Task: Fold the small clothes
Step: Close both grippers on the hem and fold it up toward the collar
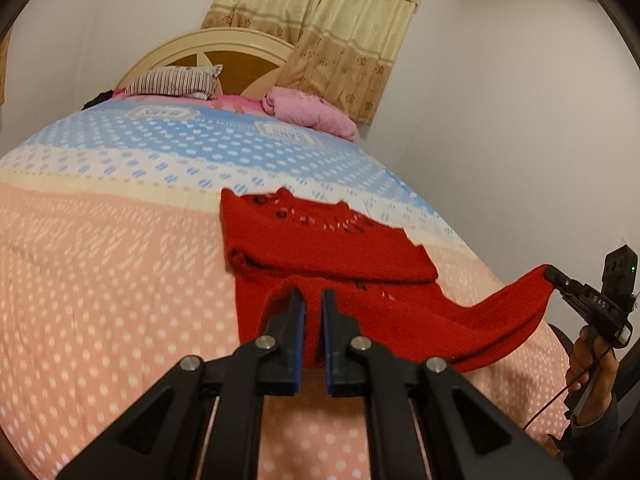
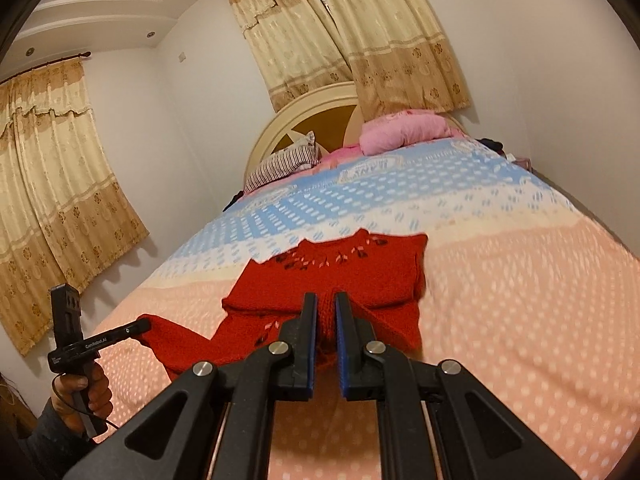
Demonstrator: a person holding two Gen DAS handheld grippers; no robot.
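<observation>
Your left gripper [image 1: 313, 294] is clenched on the near hem of the red knit sweater [image 1: 320, 240], a fold of red wool pinched between its blue-lined fingers at the lower centre of the left wrist view. Your right gripper [image 2: 326, 298] is likewise closed on a bunched piece of the same sweater, red knit filling the narrow gap between its pads at the centre of the right wrist view.

The sweater lies on the bedspread [image 1: 100, 260], at the middle of both frames, across the band where the peach dotted pattern meets the blue. Its far part is folded over, with small pink and dark embroidery near the neckline.

At the right edge of the left wrist view, the other gripper's body reads "DAS", and its tip holds a stretched corner of the sweater. At the lower left of the right wrist view, the other gripper's side reads "GenRobot.AI".

In the upper part of both frames are a striped pillow [image 1: 176, 82], a pink pillow [image 1: 312, 114], the rounded headboard [image 1: 208, 46] and beige patterned curtains [image 1: 344, 40].
</observation>
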